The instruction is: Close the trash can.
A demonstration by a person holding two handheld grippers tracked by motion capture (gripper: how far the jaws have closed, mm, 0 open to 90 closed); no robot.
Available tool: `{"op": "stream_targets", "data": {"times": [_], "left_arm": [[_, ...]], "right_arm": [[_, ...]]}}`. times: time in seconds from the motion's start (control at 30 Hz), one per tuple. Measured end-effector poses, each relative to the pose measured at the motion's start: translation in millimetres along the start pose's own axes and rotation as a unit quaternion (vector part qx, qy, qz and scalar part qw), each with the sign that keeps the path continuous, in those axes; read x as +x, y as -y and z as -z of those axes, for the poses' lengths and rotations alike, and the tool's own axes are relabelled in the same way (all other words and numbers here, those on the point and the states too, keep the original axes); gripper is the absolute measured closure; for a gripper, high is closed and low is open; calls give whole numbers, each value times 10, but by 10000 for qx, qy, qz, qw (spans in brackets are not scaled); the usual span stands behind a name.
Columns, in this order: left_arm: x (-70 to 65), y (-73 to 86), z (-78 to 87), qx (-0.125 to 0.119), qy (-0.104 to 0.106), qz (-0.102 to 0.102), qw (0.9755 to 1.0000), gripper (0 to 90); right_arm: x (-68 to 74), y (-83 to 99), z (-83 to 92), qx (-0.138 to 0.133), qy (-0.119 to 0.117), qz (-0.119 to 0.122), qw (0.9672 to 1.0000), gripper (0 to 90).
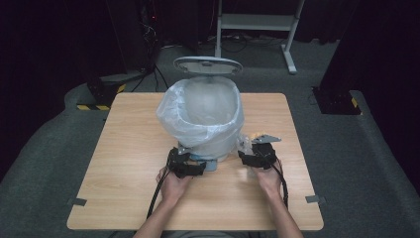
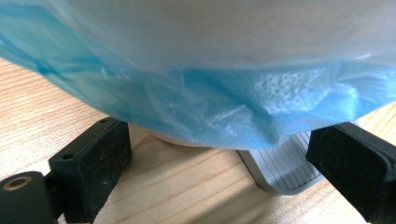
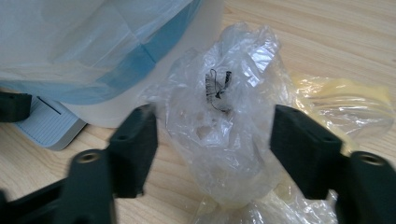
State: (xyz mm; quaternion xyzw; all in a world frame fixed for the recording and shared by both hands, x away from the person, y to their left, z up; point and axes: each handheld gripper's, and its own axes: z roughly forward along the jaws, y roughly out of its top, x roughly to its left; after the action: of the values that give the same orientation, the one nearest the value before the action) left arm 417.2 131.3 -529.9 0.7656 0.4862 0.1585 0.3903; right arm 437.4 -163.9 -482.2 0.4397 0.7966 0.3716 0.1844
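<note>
The right tool [image 3: 215, 149] stands spread around a crumpled clear plastic bag [image 3: 224, 116], its pads on either side but not pressing. The bag sits on the wooden surface [image 1: 124, 148] just beside the lined bin [image 1: 205, 119]. The left tool [image 2: 215, 168] is spread at the bin's base, beside the grey pedal [image 2: 285, 168].

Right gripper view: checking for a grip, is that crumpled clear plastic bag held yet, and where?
Not yet. The crumpled clear plastic bag sits between the right gripper's open jaws, with gaps on both sides.
</note>
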Motion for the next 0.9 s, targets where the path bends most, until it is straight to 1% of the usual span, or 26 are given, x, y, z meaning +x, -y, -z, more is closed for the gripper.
{"op": "stream_targets", "data": {"times": [0.03, 0.07, 0.17, 0.2, 0.23, 0.27, 0.3, 0.33, 0.4, 0.43, 0.47, 0.5, 0.53, 0.6, 0.7, 0.73, 0.8, 0.83, 0.9], "left_arm": [[1, 0, 0, 2, -2, -2, 10000, 67], [3, 0, 1, 10, -21, -10, 10000, 67], [2, 0, 1, 7, -9, -4, 10000, 67], [2, 0, 1, 7, -9, -4, 10000, 67], [3, 0, 1, 10, -17, -8, 10000, 67], [-1, 0, -1, -8, 16, 8, 10000, 67], [7, -1, 0, 9, -45, -23, 10000, 67], [6, -1, 0, 9, -37, -21, 10000, 67], [7, -1, 0, 10, -37, -22, 10000, 67], [7, -1, 0, 10, -37, -22, 10000, 67], [6, 0, 1, 15, -32, -18, 10000, 67], [6, -1, 0, 8, -38, -20, 10000, 67], [7, -1, 0, 9, -37, -21, 10000, 67], [7, 0, 0, 7, -38, -22, 10000, 67], [6, -1, 0, 8, -37, -21, 10000, 67], [4, 0, 1, 12, -25, -14, 10000, 67], [1, 0, 0, 2, -5, -1, 10000, 67], [6, -1, 0, 9, -37, -21, 10000, 67], [5, 0, 1, 15, -32, -17, 10000, 67]], "right_arm": [[0, 0, 0, 0, 0, 0, 10000, 396], [4, -1, 4, 16, -10, 31, 10000, 470], [-5, 6, -4, 98, -104, 10, 9999, 544], [-5, 6, -4, 98, -104, 10, 9999, 544], [-12, 8, -8, 105, -144, 8, 9998, 614], [-12, 8, -8, 105, -144, 8, 9998, 614], [-12, 8, -7, 109, -147, 5, 9998, 649], [2, 3, -8, 139, -156, 23, 9998, 715], [13, 1, -6, 136, -162, 87, 9997, 756], [13, 1, -6, 136, -162, 87, 9997, 756], [22, 11, -6, 151, -195, 102, 9996, 808], [22, 11, -6, 151, -195, 102, 9996, 808], [20, 19, -6, 148, -224, 118, 9996, 835], [23, 27, 8, 125, -238, 110, 9996, 852], [33, 29, 38, 74, -237, 111, 9996, 865], [44, 21, 90, -12, -223, 144, 9996, 873], [44, 17, 106, -55, -217, 166, 9996, 875], [50, 6, 155, -144, -225, 159, 9995, 878], [49, -4, 189, -179, -237, 160, 9994, 879]]}}
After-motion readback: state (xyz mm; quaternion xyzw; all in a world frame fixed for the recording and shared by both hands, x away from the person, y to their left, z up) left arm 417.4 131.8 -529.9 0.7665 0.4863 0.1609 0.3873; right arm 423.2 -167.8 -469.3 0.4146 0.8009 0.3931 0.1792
